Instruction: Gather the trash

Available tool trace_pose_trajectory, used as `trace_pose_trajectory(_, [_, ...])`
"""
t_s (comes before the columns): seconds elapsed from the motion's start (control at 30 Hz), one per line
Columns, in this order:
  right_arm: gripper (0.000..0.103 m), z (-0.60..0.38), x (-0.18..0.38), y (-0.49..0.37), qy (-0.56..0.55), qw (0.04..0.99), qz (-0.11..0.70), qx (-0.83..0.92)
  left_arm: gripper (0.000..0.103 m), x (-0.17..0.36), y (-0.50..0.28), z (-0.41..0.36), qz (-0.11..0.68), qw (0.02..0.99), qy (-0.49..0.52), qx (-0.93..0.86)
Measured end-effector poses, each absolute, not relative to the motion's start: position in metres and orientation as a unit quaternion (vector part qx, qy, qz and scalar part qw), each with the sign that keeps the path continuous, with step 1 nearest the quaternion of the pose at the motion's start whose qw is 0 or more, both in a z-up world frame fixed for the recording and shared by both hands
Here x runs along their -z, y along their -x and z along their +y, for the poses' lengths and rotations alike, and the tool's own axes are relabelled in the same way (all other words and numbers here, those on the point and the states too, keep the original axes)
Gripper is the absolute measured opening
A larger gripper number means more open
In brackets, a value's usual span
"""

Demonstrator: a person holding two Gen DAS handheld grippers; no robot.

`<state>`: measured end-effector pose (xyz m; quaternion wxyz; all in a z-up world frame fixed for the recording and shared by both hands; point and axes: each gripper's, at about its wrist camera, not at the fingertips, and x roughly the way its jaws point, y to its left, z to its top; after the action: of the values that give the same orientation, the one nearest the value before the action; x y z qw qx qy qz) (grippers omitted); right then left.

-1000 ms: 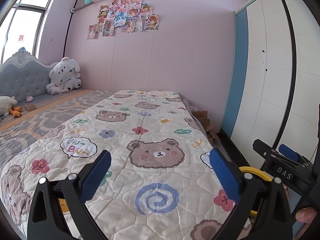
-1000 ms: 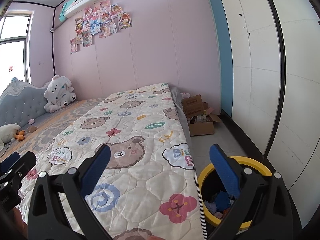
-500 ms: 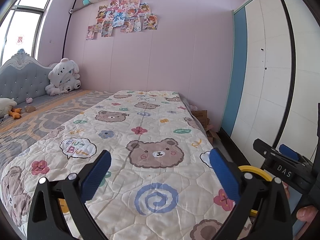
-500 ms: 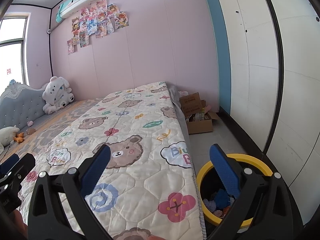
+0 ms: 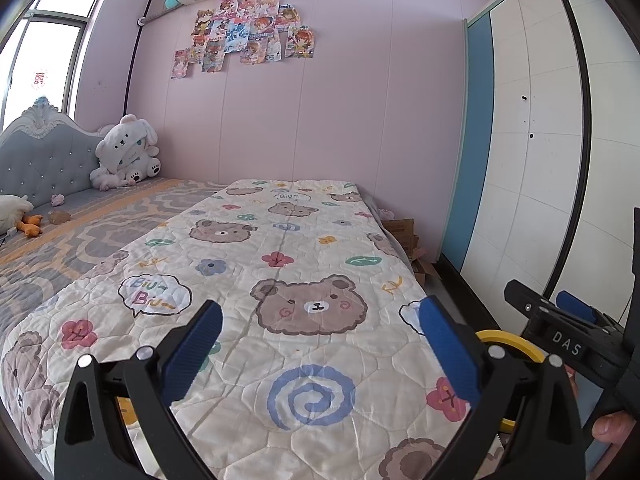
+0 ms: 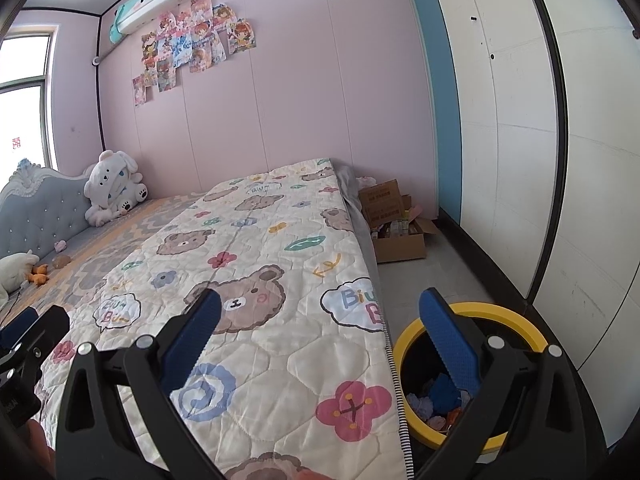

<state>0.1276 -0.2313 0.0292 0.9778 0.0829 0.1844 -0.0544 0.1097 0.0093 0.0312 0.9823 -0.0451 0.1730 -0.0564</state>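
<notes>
Over the quilt (image 5: pixel 304 264), both grippers (image 5: pixel 320 344) (image 6: pixel 320 340) gape empty; trash bin (image 6: pixel 500 316) at four o'clock holds scraps; next they need another piece.

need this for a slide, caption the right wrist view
Open right gripper empty above the quilt, yellow-rimmed bin of trash beside the bed.

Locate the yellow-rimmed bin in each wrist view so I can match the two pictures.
Left wrist: the bin shows only as a yellow arc of rim at lower right, behind the left gripper's right finger.
Right wrist: the bin is at lower right on the floor beside the bed, trash visible inside.
Shared landmark: the big bear print on the quilt.
</notes>
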Motion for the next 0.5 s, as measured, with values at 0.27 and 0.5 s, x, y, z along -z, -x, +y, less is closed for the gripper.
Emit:
trace_pose_trajectory(0.27, [0.095, -0.232, -0.0247, -0.1314, -0.086, 0.976, 0.191, 0.055, 0.095, -0.0276, -0.1107, 0.011, 0.171, 0.983, 0.048, 0.055])
trace_pose_trajectory(0.5, [0.095, -0.2342, -0.0226, -0.1337, -0.09, 0.975, 0.196, 0.056, 0.095, -0.0234, -0.1133, 0.0127, 0.181, 0.981, 0.051, 0.059])
